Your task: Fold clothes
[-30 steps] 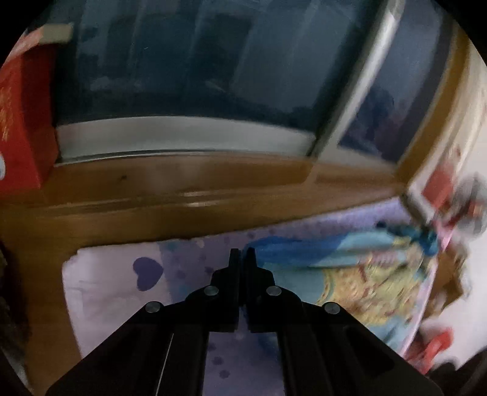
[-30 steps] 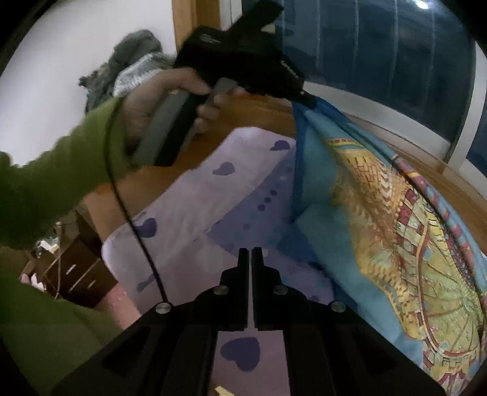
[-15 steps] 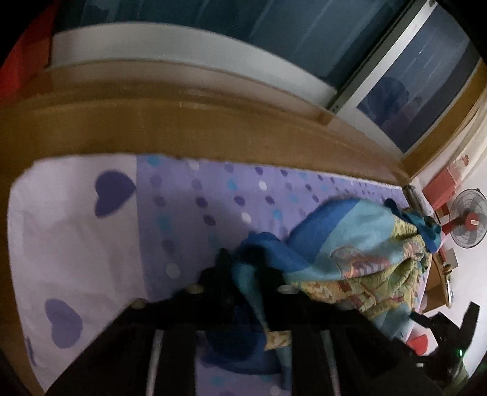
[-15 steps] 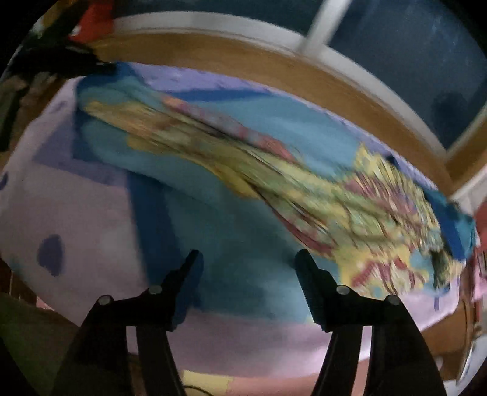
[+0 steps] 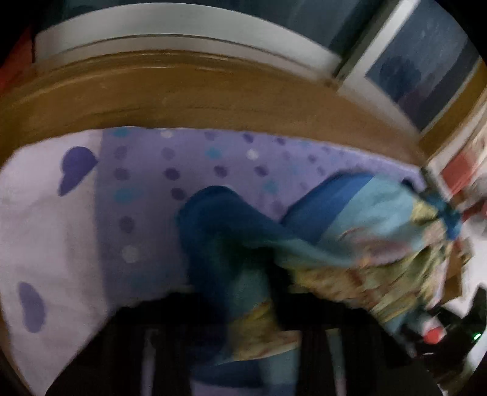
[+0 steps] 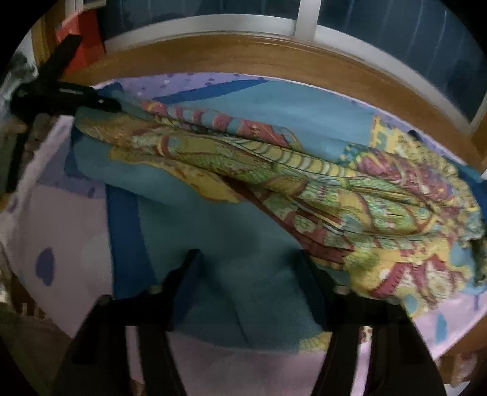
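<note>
No containers that we can make out with contents; a red box sits at the far left by the window, what it holds hidden from us. The cloth lies bunched on a lilac sheet printed with hearts and dots, the sheet spread over a wooden platform below the window. We note a blue ground with a darker blue border band, and a busy yellow, green and red scaled pattern running in folds across the middle and piling up at the right end. In the right wrist view the left gripper reaches in from the upper left, pinching the cloth's far corner, fabric drawn taut from its tips. The right gripper hangs low over the plain blue part near the front edge, fingers apart and closing; whether the pads touch the fabric we cannot tell. The left wrist view is blurred: there the cloth rises as a dark blue ridge straight out of the left gripper, which is clamped on it, its tips buried in fabric. That view alone shows the sheet's left side bare of cloth, and a dark device with a green light at lower right. Only the right view lays out the full pattern.
</note>
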Available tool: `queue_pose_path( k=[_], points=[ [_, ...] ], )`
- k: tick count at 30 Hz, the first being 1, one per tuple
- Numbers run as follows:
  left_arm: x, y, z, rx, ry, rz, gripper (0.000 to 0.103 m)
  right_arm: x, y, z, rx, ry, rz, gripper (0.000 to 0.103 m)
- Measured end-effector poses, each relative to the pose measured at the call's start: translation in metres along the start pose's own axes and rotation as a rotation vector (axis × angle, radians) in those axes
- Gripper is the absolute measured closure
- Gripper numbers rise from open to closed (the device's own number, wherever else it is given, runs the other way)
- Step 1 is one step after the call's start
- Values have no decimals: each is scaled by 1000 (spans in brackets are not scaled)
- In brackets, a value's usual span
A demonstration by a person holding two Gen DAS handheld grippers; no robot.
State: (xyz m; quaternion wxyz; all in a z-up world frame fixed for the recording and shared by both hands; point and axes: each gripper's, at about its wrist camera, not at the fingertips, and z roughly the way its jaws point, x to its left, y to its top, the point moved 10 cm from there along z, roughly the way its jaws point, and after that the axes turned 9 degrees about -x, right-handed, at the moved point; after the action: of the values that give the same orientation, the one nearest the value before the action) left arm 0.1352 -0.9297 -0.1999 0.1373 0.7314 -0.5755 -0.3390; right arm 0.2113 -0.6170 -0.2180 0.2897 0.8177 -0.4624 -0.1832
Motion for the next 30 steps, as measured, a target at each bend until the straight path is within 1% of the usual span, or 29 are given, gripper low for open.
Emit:
queue_pose_path(
  k=[1,2,3,5,6,8,10,12,16,20,22,24,27,29,30],
  points=[
    [-1,5,0,-10,7,-6,99,3,1,2,-4,30,13,88],
    [-1,10,-1,-23,21,4,102,6,3,4,-4,18,10,97],
    [-1,15,-3,-36,36,14,103,7,5,5,-1,26,27,102],
    [0,29,-13,-71,46,22,103,9,9,6,5,53,71,103],
    [1,38,-19,-90,45,23,103,19,8,-1,4,89,106,103],
    [6,55,-37,-132,35,11,103,42,20,-22,-35,135,108,103],
    [14,73,-58,-175,18,-10,103,63,32,-41,-72,151,90,103],
    [30,87,-83,-207,4,-29,103,83,42,-60,-105,159,82,103],
    [69,96,-135,-265,0,-57,103,134,56,-84,-156,242,97,103],
    [113,73,-171,-271,16,-125,103,183,57,-96,-174,311,78,103],
    [134,54,-184,-251,29,-156,103,204,52,-100,-171,346,74,103],
    [149,32,-188,-213,39,-165,103,219,46,-97,-151,367,58,103],
    [166,2,-189,-155,52,-173,103,231,32,-83,-103,356,44,103],
    [173,-14,-185,-116,47,-184,102,232,26,-65,-68,351,54,103],
    [176,-21,-182,-97,40,-192,102,225,18,-64,-59,352,63,103]
  ],
)
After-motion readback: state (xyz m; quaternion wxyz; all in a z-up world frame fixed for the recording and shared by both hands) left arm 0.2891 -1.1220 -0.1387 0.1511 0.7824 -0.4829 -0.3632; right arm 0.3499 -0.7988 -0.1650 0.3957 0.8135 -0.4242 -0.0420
